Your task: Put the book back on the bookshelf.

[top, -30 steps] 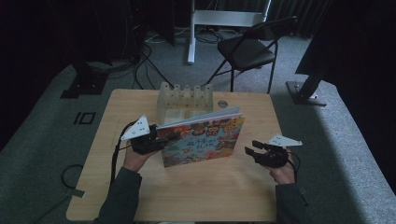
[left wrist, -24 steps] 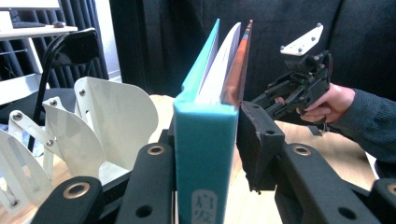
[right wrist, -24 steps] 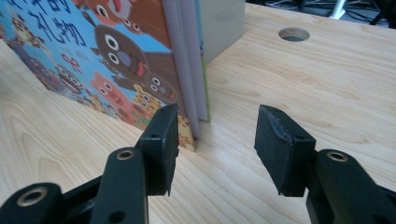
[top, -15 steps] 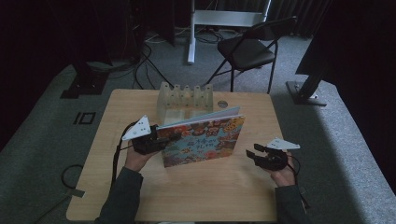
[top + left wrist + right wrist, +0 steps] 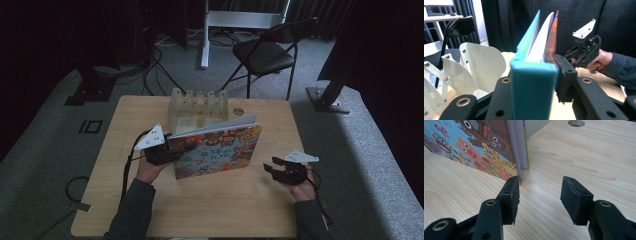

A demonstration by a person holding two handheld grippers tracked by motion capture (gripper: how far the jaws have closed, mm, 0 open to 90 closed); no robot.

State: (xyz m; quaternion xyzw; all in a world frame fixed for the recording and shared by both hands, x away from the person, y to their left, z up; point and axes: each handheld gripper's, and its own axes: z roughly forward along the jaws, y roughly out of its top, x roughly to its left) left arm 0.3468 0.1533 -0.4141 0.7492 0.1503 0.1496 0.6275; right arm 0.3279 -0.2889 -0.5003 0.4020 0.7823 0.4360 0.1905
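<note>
The picture book point(image 5: 217, 152) is kept upright on the wooden table point(image 5: 240, 210), its lower edge resting on the wood, just in front of the white slotted rack point(image 5: 197, 102). At the spine end of the book, the left gripper point(image 5: 167, 150) is seen pinching it; in the left gripper view the teal spine point(image 5: 532, 82) sits between the two black jaws, pressed from both sides. The right gripper point(image 5: 280, 170) is held near the free end of the book, apart from it, with its jaws spread wide and nothing between them. In the right gripper view one jaw is seen just beside the lower corner of the cover point(image 5: 486, 152).

It is judged that the book is to be placed into a slot of the rack behind it. For this, the free edge should be taken gently by the right gripper, so that the pages are not fanned open. The book should then be lifted level, kept parallel to the dividers, and lowered straight.
</note>
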